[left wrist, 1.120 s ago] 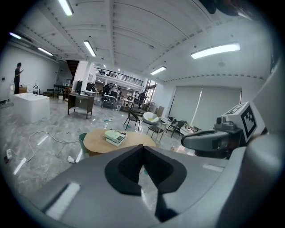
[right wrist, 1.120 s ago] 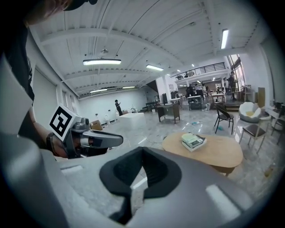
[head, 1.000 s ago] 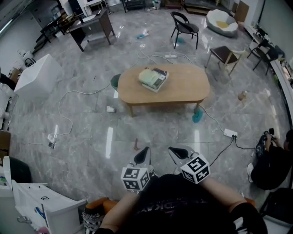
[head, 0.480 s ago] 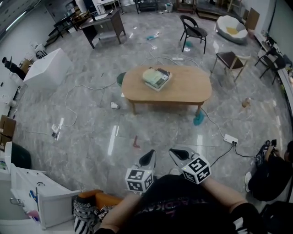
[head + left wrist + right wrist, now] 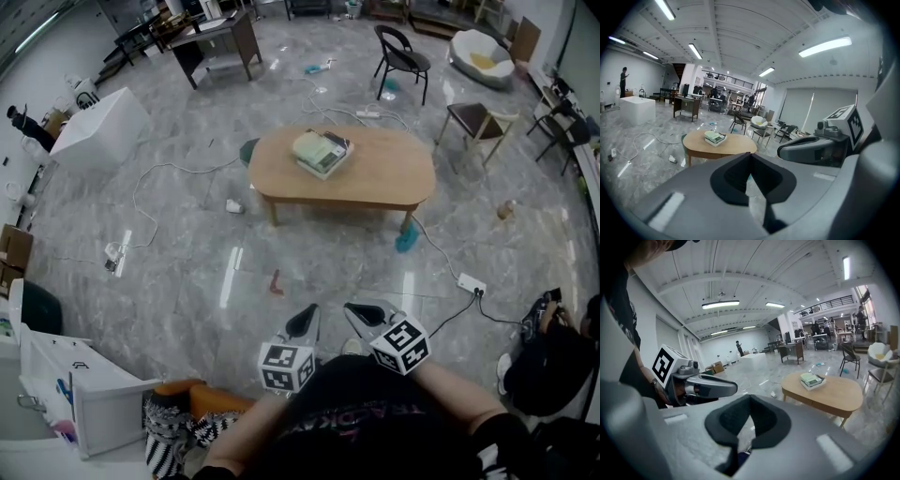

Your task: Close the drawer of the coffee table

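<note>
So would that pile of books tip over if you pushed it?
Probably not: the pile of books looks low and flat, so it would likely slide on the table. The top one sits askew and might slip off.

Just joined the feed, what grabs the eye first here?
The oval light-wood coffee table stands mid-floor ahead, a stack of books on its top. Close below, the left gripper and right gripper are both shut and empty. White cables snake over the glossy grey floor.
</note>
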